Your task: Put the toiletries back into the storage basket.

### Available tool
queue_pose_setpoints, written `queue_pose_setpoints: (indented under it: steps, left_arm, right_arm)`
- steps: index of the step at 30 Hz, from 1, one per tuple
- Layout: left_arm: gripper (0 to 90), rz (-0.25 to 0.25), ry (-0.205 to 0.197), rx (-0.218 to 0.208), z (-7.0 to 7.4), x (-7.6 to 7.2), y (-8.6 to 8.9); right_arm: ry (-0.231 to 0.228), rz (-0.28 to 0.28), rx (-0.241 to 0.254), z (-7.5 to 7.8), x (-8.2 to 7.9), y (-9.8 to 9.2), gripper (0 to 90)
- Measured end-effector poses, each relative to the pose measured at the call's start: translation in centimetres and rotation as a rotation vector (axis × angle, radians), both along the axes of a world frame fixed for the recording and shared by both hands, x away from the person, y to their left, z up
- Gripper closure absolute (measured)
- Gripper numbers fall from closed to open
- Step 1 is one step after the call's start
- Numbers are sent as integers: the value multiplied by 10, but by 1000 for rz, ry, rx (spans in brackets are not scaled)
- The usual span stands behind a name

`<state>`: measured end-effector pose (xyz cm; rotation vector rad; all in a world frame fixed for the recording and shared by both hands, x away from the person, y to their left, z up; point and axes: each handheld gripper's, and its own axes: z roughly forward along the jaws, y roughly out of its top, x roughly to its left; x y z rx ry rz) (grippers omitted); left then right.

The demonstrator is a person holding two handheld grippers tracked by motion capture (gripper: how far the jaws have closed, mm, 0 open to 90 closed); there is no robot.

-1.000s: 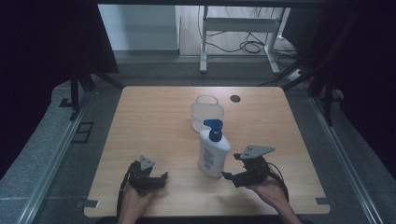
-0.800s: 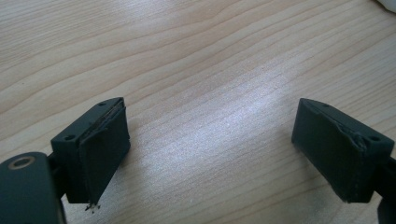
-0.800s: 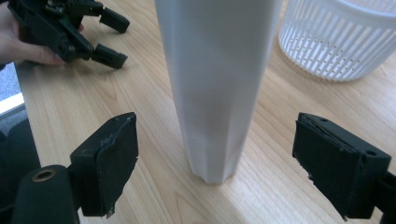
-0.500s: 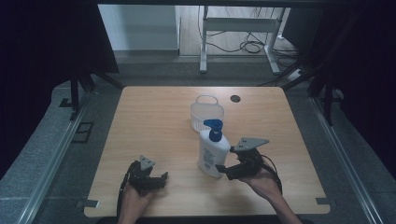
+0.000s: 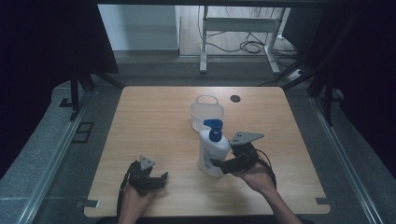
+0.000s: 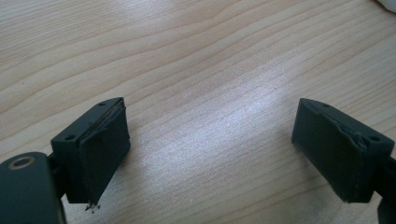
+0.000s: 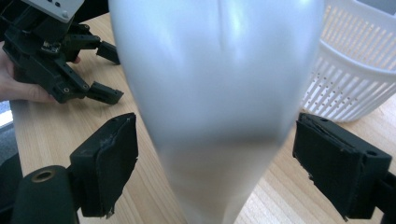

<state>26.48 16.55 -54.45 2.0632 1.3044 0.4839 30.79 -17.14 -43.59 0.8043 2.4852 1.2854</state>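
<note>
High view: a pale wooden tabletop (image 5: pixel 154 121) stands on a grey floor (image 5: pixel 42 154), with dark curtains on either side and, beyond the far edge, a white frame (image 5: pixel 243 28) and loose cables (image 5: pixel 247 45) on the floor. A dark round hole (image 5: pixel 235 98) sits near the tabletop's far edge. A white lotion bottle (image 5: pixel 211 154) with a blue pump stands upright right of centre, just in front of a white slatted basket (image 5: pixel 207 112). The right gripper (image 5: pixel 219 164) reaches the bottle's lower part from the right; the left gripper (image 5: pixel 161 178) rests near the front edge, well apart from the bottle.

Left gripper view: the fingers (image 6: pixel 105 144) are spread wide over bare wood grain, nothing between them.

Right gripper view: the bottle (image 7: pixel 219 93) rises between the fingers (image 7: pixel 114 161), which are released, a gap showing on each side. The basket (image 7: pixel 350 79) stands behind at right, the left gripper (image 7: pixel 111 72) farther off at left.
</note>
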Motion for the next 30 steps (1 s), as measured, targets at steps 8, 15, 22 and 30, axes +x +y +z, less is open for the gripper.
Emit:
queue_pose_setpoints:
  steps: [8,15,22,30]
  left_arm:
    - [109,0,1,1,0,0,0]
    - [109,-1,2,1,0,0,0]
    - [109,-1,3,2,0,0,0]
    - [109,-1,2,1,0,0,0]
  right_arm:
    - [-11,-6,1,6,5,7,160]
    - [-13,-6,4,8,8,11,191]
    - [-11,1,13,8,9,15,314]
    - [-38,6,-26,12,5,18,370]
